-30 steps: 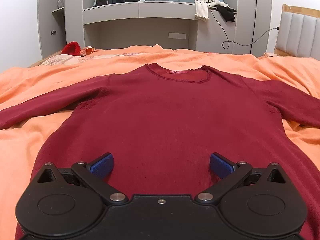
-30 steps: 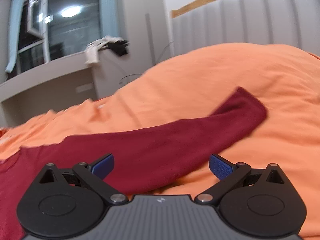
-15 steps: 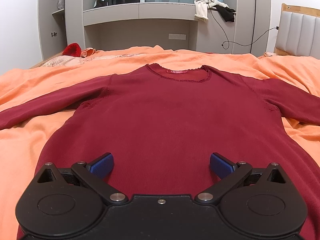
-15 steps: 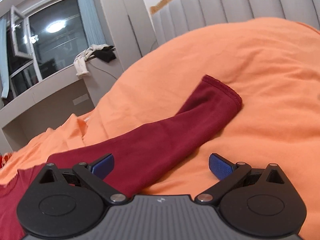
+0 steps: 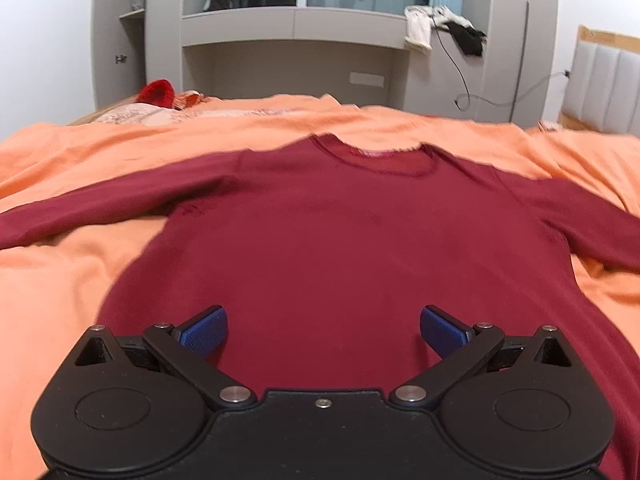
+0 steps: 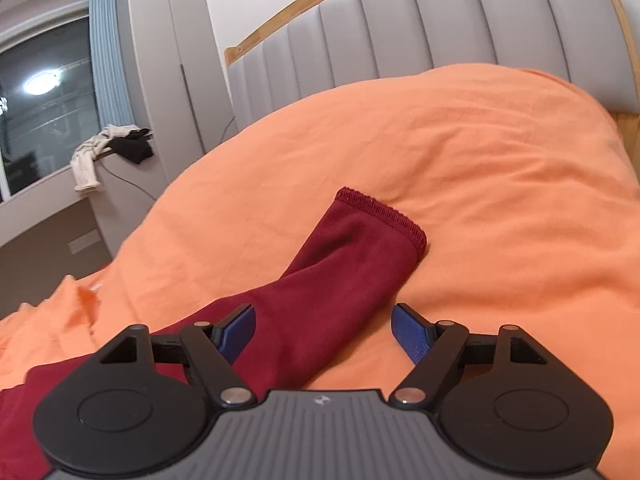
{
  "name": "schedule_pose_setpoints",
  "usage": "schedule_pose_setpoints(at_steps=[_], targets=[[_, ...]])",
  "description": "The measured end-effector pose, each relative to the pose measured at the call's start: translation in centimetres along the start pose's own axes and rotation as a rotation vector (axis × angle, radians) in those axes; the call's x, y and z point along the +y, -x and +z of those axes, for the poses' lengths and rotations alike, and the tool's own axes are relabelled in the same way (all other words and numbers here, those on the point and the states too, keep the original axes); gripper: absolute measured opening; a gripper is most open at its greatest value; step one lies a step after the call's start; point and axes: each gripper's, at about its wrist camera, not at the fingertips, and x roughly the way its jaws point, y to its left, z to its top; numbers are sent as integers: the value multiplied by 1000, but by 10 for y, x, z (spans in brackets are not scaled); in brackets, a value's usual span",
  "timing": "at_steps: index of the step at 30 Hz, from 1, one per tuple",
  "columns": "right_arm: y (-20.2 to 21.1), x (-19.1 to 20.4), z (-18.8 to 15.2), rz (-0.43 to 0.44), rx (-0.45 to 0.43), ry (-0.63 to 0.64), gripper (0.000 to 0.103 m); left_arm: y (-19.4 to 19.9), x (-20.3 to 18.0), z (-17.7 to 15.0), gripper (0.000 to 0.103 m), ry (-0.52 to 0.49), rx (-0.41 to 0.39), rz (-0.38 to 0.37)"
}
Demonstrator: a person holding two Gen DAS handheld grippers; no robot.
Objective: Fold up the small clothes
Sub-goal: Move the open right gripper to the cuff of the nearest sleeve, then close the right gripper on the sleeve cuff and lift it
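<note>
Maroon sleeve [image 6: 352,264] between closing right gripper [image 6: 323,330] pads, not yet pinched

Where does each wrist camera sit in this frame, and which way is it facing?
Left wrist: over the hem of the dark red sweater, facing up its body toward the neckline and grey wall unit; the open left gripper shows.
Right wrist: over the sweater's sleeve, facing its cuff, the orange duvet and the headboard; the right gripper, jaws just closing, straddles the sleeve unclamped.
Shared: sweater, duvet, headboard, clothes on the ledge.
</note>
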Motion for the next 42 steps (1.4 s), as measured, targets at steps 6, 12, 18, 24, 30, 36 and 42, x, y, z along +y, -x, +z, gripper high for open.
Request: schedule_pose_setpoints(at_steps=[6, 12, 18, 24, 30, 36, 42], targets=[[-12, -9, 5, -41, 1, -58, 19, 0, 16, 13, 102, 40, -56, 58], [3, 5, 14, 44, -52, 26, 8, 6, 30, 28, 102, 67, -118, 95], [57, 77, 27, 252, -205, 262, 7, 10, 42, 36, 102, 97, -152, 129], [127, 174, 8, 552, -345, 531, 7, 10, 62, 43, 102, 158, -141, 211], [188, 257, -55, 795, -456, 790, 7, 11, 93, 49, 102, 266, -106, 272], [235, 297, -127, 969, -422, 1044, 7, 18, 119, 53, 102, 347, -115, 304], [248, 295, -184, 1078, -353, 1339, 8, 20, 134, 53, 102, 400, -113, 296]])
